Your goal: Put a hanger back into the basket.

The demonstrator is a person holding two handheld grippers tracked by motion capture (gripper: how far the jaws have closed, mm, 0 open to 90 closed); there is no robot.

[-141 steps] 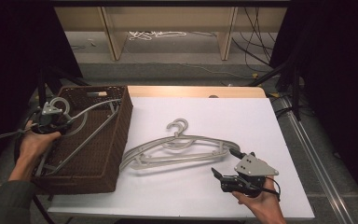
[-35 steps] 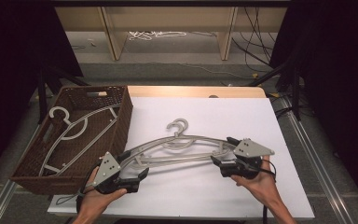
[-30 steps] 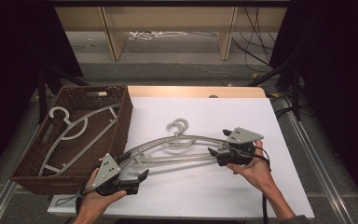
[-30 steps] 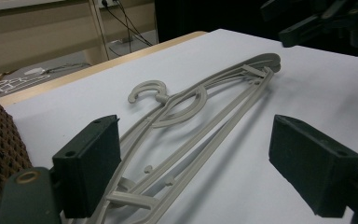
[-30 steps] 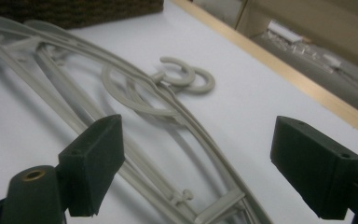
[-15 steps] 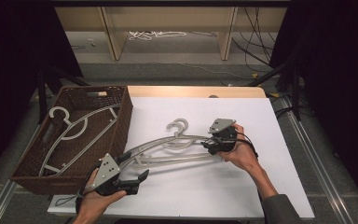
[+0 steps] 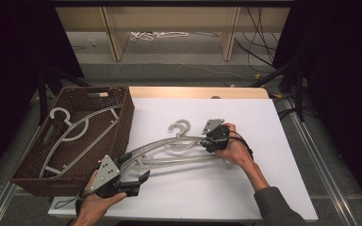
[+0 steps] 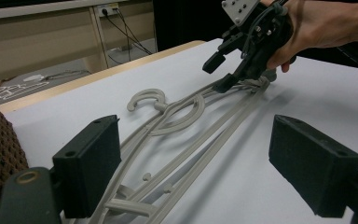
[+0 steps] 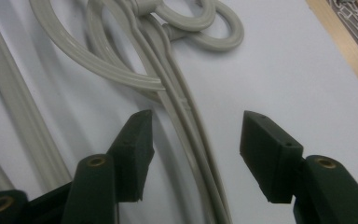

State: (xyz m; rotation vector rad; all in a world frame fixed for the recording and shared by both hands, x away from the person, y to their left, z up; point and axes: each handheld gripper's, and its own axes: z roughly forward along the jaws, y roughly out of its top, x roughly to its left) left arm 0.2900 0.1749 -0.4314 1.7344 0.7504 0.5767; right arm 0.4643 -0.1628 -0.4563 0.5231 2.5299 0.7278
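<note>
The right gripper (image 9: 193,156), jaws half-closed and just closing, straddled the stacked grey hangers' (image 7: 169,150) shoulder arm, untouched, lying lengthwise on the white table (image 7: 264,141); the left gripper (image 8: 209,163) gaped empty

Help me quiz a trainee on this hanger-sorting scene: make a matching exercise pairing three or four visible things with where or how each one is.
Things:
1. brown wicker basket
2. grey plastic hangers on the white table
3. left gripper
4. right gripper

States:
a. jaws closing astride hanger arms near the hooks
b. open at the hangers' near end
c. holds one grey hanger
d. stacked, hooks overlapping

Pairs: 1-c, 2-d, 3-b, 4-a
</note>
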